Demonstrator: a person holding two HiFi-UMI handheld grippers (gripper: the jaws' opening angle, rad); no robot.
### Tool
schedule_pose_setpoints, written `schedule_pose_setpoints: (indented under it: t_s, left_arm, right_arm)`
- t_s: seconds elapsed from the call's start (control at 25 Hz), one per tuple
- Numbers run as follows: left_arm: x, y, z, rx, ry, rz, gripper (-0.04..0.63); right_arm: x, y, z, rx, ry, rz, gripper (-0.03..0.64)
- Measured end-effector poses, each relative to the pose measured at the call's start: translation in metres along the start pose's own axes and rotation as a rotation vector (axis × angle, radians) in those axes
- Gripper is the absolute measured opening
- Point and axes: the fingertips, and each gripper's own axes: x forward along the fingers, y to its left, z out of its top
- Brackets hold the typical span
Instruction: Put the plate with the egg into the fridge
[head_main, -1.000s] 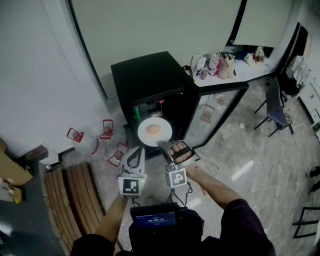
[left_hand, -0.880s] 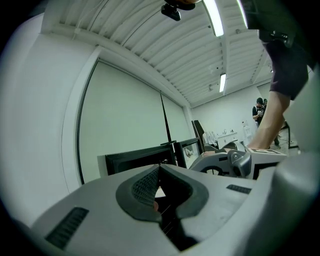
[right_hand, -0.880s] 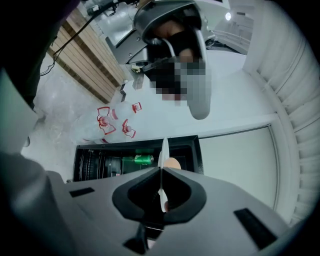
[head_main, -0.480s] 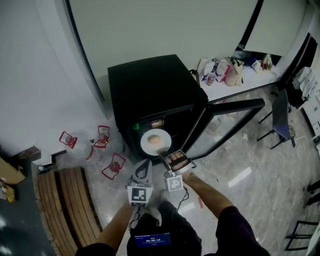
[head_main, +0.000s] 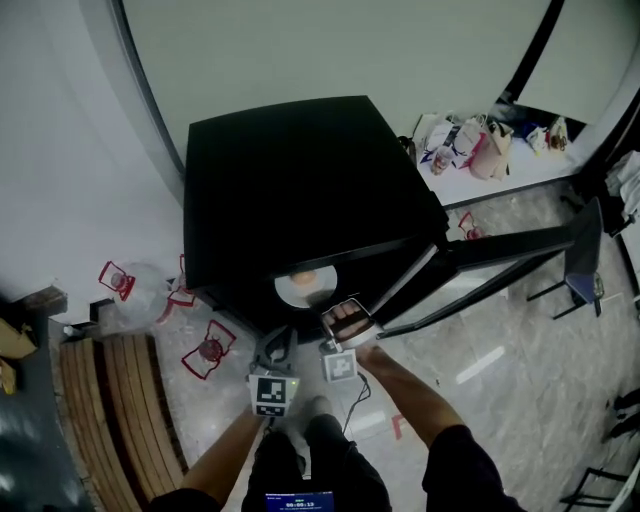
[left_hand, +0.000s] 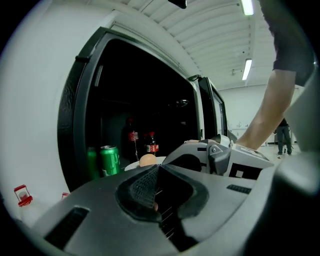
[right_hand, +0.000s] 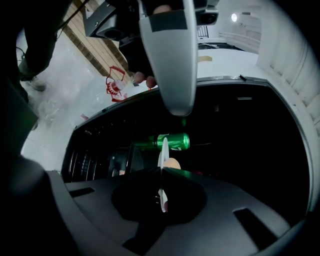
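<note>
A white plate (head_main: 300, 290) with a tan egg (head_main: 304, 277) on it is halfway under the top edge of the black fridge (head_main: 300, 180), at its open front. My right gripper (head_main: 324, 309) is shut on the plate's near rim. In the right gripper view the plate (right_hand: 163, 149) stands edge-on between the jaws, with the egg (right_hand: 173, 163) beside it. My left gripper (head_main: 279, 342) hangs shut and empty just left of the plate, outside the fridge. From the left gripper (left_hand: 158, 166) view I see the egg (left_hand: 147, 160) and the right gripper (left_hand: 215, 156).
Inside the fridge stand a green can (left_hand: 109, 160) and two cola bottles (left_hand: 133, 139). The glass door (head_main: 500, 255) is swung open to the right. Red wire-framed items (head_main: 207, 351) lie on the floor at the left, beside a slatted wooden bench (head_main: 110, 400). A white table (head_main: 480, 170) carries bags.
Both grippers and my head have moved toward the fridge. The plate with the egg has gone from in front of the opening to partly inside it.
</note>
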Motion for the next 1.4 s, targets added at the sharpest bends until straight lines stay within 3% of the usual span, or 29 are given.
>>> schedule_pose_setpoints:
  t_s: [0.64,0.84,0.92,1.04,1.24,1.4]
  left_arm:
    - [0.036,0.016,-0.020,-0.013,0.035,0.041,0.010]
    - [0.036,0.012,-0.020,-0.022,0.044,0.041,0.009]
    - [0.033,0.014,-0.020,-0.025,0.046,0.047,0.011]
    - [0.026,0.014,-0.020,-0.033,0.057,0.048,0.009]
    - [0.017,0.008,-0.021,-0.041,0.078,0.039,0.009]
    - [0.011,0.006,-0.018,-0.038,0.080,0.048,0.011]
  right_arm:
    - [0.044,0.028,-0.014,0.011,-0.016,0.108,0.023]
    - [0.042,0.055,-0.012,0.127,-0.006,0.304,0.026]
    - [0.037,0.061,-0.011,0.184,-0.002,0.393,0.057]
    - [0.039,0.059,-0.015,0.220,0.022,0.425,0.126]
    - [0.038,0.063,-0.020,0.219,0.046,0.510,0.130]
    - [0.029,0.044,-0.017,0.207,0.025,0.428,0.130]
